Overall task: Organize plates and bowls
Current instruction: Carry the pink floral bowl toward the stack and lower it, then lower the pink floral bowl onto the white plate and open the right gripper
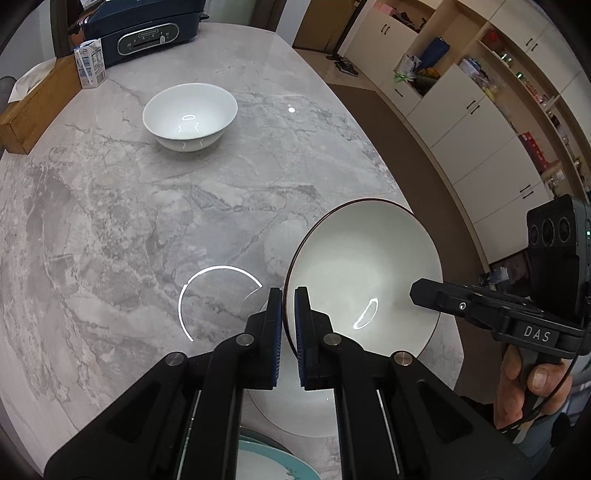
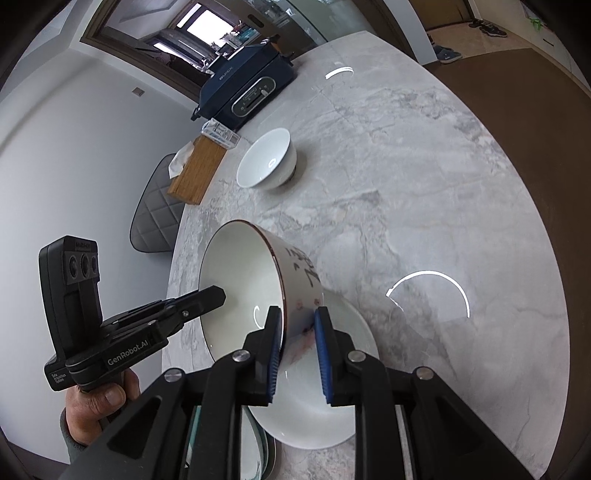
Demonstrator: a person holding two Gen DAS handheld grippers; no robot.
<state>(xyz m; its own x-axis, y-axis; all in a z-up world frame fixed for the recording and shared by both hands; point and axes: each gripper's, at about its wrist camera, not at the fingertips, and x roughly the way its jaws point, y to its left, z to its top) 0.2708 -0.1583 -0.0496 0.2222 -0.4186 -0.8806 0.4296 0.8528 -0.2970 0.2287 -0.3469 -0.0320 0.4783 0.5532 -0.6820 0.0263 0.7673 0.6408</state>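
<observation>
Bowl with a dark rim (image 1: 365, 273) sits tilted on its side between my two grippers, above a white plate (image 2: 314, 406) near the table's front edge. My left gripper (image 1: 289, 317) is clamped on its rim, one pad inside the bowl and one outside. My right gripper (image 2: 298, 343) also straddles the wall of the bowl, the inner pad against the inside and the outer pad by the marked outer face; I cannot tell whether it is actually pinching. A teal plate (image 1: 266, 461) shows under the white one at the very front. A second white bowl (image 1: 190, 115) stands upright farther back on the marble table (image 1: 110, 221), near a wooden tissue box (image 1: 35, 107), a small carton (image 1: 90, 63) and a dark blue appliance (image 1: 147, 31) at the far edge.
</observation>
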